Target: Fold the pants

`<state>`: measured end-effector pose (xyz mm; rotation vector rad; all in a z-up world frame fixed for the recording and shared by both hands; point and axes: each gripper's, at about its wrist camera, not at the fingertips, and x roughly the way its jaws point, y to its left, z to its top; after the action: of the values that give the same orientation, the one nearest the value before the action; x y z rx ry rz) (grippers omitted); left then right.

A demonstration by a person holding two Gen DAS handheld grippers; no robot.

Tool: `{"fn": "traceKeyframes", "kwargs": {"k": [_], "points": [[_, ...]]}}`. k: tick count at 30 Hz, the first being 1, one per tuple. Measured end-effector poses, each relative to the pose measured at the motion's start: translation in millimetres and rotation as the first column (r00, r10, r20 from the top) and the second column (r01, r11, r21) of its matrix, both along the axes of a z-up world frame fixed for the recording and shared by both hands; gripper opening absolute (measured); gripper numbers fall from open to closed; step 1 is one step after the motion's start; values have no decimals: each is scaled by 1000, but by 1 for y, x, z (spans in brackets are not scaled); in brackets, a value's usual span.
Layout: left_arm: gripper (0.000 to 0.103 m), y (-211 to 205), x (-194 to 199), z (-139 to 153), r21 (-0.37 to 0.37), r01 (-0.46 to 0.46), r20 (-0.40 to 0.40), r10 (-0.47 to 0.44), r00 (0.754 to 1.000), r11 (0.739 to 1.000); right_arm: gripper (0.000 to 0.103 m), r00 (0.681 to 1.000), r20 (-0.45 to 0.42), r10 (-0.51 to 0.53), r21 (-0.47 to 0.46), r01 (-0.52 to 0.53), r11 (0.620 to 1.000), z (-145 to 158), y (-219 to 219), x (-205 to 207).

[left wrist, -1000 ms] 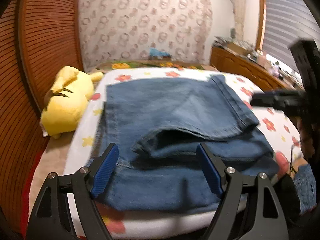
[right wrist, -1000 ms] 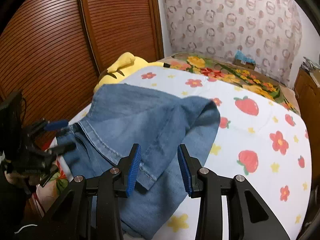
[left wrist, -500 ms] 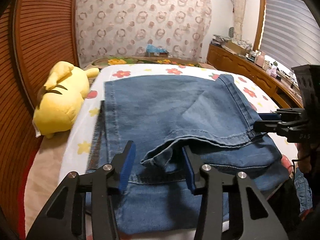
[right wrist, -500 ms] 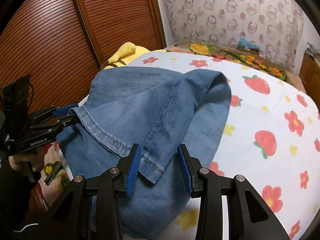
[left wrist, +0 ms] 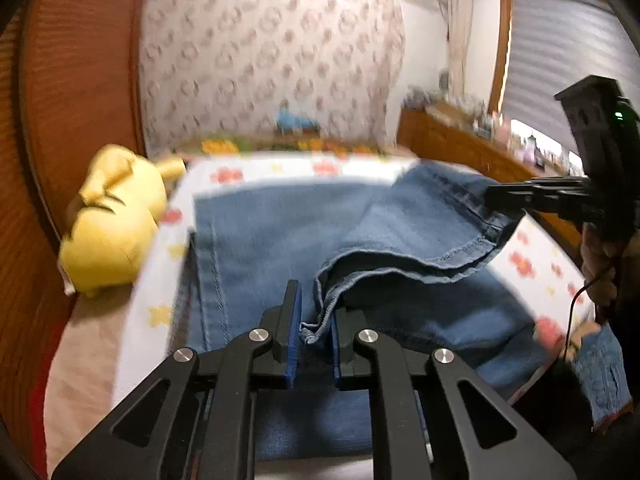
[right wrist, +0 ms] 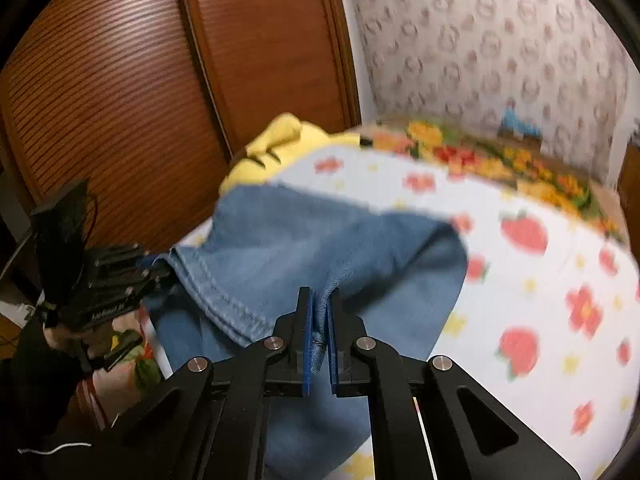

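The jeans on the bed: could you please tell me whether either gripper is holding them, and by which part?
Both hold the jeans. The left gripper is closing on one hem corner, the right gripper on the other end of that hem; fabric sits between each pair of jaws.

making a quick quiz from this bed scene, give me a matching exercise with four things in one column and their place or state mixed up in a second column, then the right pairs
Things:
1. jeans
2. yellow plush toy
3. left gripper
4. flowered sheet

Places or states:
A. lies at the bed's edge beside the brown slatted doors
B. spread over the bed under everything else
C. fingers closing on a hem corner
D. blue denim, one hem edge raised off the layer below

Pairs: 1-D, 2-A, 3-C, 4-B
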<state>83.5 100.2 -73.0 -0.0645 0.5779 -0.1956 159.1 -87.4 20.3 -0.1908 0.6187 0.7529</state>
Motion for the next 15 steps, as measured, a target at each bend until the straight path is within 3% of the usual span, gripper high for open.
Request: {"fn": "traceKeyframes", "kwargs": {"k": [4, 9, 15], "points": [[13, -3, -22, 18, -22, -5, 49, 6, 999, 1000, 5, 996, 88, 20, 26, -23, 999, 36, 6, -2], [12, 3, -33, 26, -43, -15, 41, 17, 999, 999, 4, 985, 169, 30, 57, -40, 998, 66, 21, -3], [12, 9, -30, 13, -21, -39, 3, 39, 999, 999, 4, 983, 168, 69, 53, -79, 995, 65, 54, 5]]}}
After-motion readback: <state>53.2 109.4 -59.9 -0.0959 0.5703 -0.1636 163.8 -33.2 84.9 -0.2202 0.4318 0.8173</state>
